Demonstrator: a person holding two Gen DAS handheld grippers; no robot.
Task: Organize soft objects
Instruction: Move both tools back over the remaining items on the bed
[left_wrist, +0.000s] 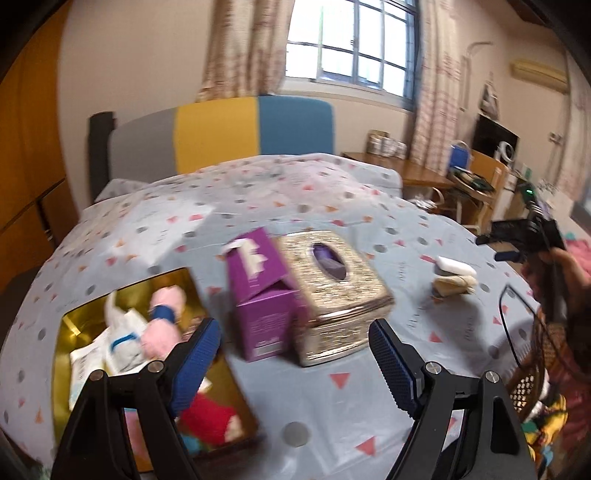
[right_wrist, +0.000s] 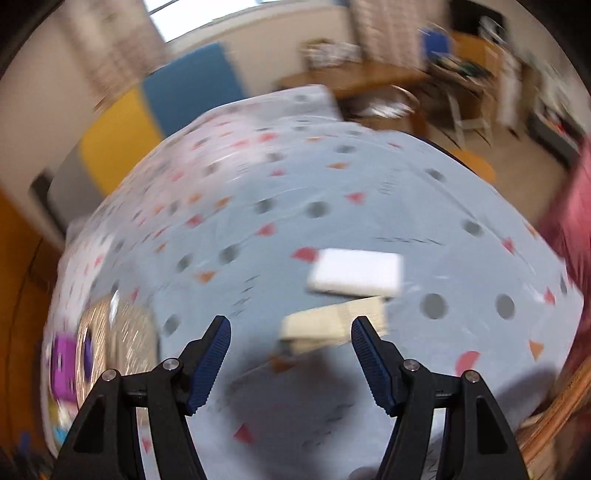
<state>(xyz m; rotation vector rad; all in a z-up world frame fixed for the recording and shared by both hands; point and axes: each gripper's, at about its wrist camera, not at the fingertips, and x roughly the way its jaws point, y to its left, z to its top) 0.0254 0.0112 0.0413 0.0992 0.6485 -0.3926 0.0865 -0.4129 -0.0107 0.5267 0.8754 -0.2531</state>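
A gold box (left_wrist: 66, 321) at the left holds soft things: a pink plush (left_wrist: 164, 314), a white cloth (left_wrist: 122, 332) and a red one (left_wrist: 208, 415). My left gripper (left_wrist: 295, 349) is open and empty above the bed, between the box and the tissue boxes. A white sponge (right_wrist: 356, 273) and a cream sponge (right_wrist: 325, 325) lie on the bedsheet; both show small in the left wrist view (left_wrist: 454, 275). My right gripper (right_wrist: 291, 350) is open and empty, just short of the cream sponge. The right wrist view is blurred.
A purple carton (left_wrist: 258, 295) and a silver tissue box (left_wrist: 332, 291) stand mid-bed on the patterned sheet (left_wrist: 332, 406). A headboard (left_wrist: 221, 133), a desk (left_wrist: 421, 173) and chair lie beyond. A woven basket edge (right_wrist: 554, 417) is at the right.
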